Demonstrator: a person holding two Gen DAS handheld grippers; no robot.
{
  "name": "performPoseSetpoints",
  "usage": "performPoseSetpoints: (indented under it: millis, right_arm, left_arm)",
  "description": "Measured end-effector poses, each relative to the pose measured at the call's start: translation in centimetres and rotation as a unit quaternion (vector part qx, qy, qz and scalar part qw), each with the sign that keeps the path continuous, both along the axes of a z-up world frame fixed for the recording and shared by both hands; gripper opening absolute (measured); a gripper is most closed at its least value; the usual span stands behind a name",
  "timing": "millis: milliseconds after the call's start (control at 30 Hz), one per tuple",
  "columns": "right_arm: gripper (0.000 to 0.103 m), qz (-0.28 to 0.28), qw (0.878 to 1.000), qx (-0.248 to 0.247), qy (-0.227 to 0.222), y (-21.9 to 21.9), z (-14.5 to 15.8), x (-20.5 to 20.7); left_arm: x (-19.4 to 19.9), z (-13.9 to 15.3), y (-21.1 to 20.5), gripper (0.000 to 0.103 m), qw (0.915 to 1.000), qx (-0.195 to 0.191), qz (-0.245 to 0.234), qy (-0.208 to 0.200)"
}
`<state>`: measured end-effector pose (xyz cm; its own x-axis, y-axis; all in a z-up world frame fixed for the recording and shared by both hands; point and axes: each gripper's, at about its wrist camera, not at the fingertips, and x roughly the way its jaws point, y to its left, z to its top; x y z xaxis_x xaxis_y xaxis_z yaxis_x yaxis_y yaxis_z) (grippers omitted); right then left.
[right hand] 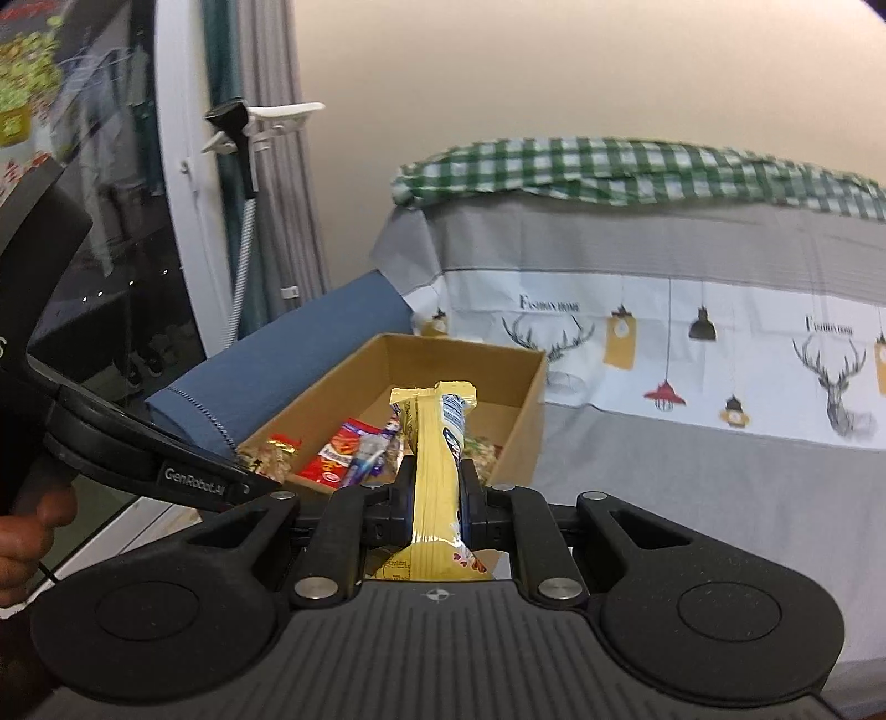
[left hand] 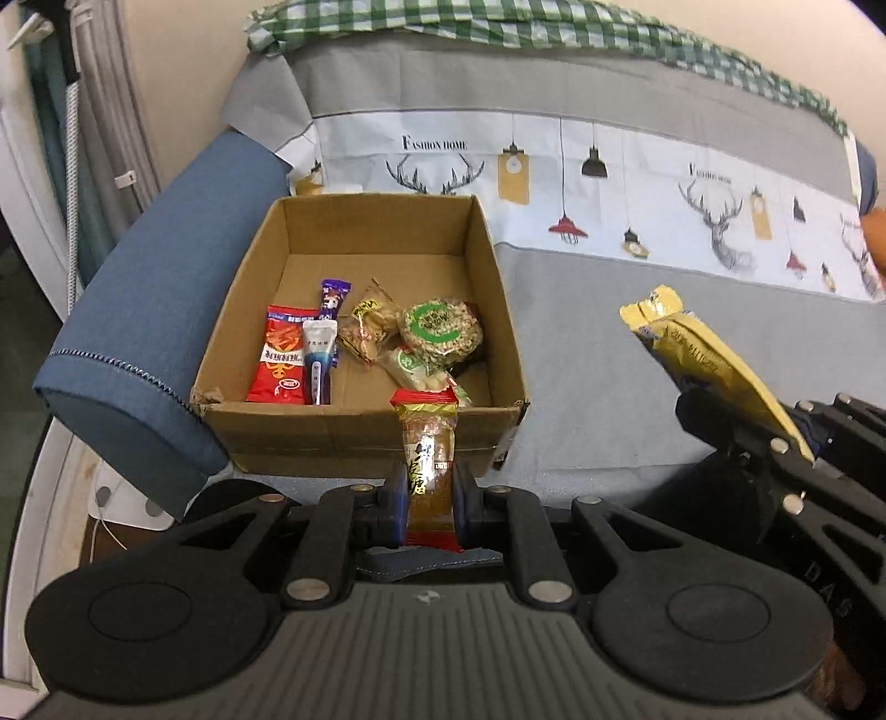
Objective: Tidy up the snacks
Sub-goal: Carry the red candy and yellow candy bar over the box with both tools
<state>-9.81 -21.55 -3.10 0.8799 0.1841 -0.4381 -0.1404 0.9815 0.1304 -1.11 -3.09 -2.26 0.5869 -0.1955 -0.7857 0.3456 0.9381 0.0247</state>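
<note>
An open cardboard box (left hand: 354, 432) sits on the sofa seat and holds several snack packets, among them a red packet (left hand: 279, 357) and a round green-labelled rice cake (left hand: 442, 331). My left gripper (left hand: 431, 498) is shut on a clear red-ended snack packet (left hand: 429, 459), just in front of the box's near wall. My right gripper (right hand: 437, 498) is shut on a yellow packet (right hand: 437, 471) and holds it above the box's right near corner; that packet also shows in the left wrist view (left hand: 714, 360). The box shows in the right wrist view (right hand: 526, 410).
The sofa's blue armrest (left hand: 155, 310) borders the box on the left. A grey cover with a deer print (left hand: 637, 183) drapes the seat and back, with a green checked cloth (left hand: 498, 27) on top. A window and curtain (right hand: 166, 221) stand at left.
</note>
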Motion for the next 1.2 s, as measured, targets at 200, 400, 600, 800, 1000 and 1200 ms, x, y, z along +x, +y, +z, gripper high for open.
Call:
performPoseSetpoints:
  millis: [200,400,600,800,1000,1200]
  right_arm:
    - [0.014,0.007,1.0,-0.014,-0.012,1.0,0.8,-1.3]
    - [0.014,0.0,1.0,-0.022,-0.017,1.2,0.9,-1.8]
    - [0.014,-0.005,1.0,-0.024,-0.016,1.3,0.9,-1.9]
    - [0.014,0.004,0.999,-0.031,-0.01,2.0,0.8,-1.6]
    - [0.014,0.006,0.999,-0.032,0.001,2.0,0.4,-1.0]
    - [0.014,0.01,0.999,-0.036,0.016,2.4,-0.1,-0.3]
  left_arm:
    - [-1.1,0.8,0.8,0.017,0.9997,-0.016,0.01,-0.016]
    - [-1.4,0.9,0.5,0.017,0.9995,-0.02,-0.001,-0.023]
    - [-1.6,0.9,0.8,0.017,0.9993,-0.025,0.001,-0.026]
    - [-1.2,0.7,1.3,0.017,0.9992,-0.03,0.008,-0.024]
    - [-0.8,0.4,1.3,0.017,0.9992,-0.032,0.013,-0.02]
    - [-0.2,-0.2,1.5,0.017,0.9993,-0.034,0.015,-0.01]
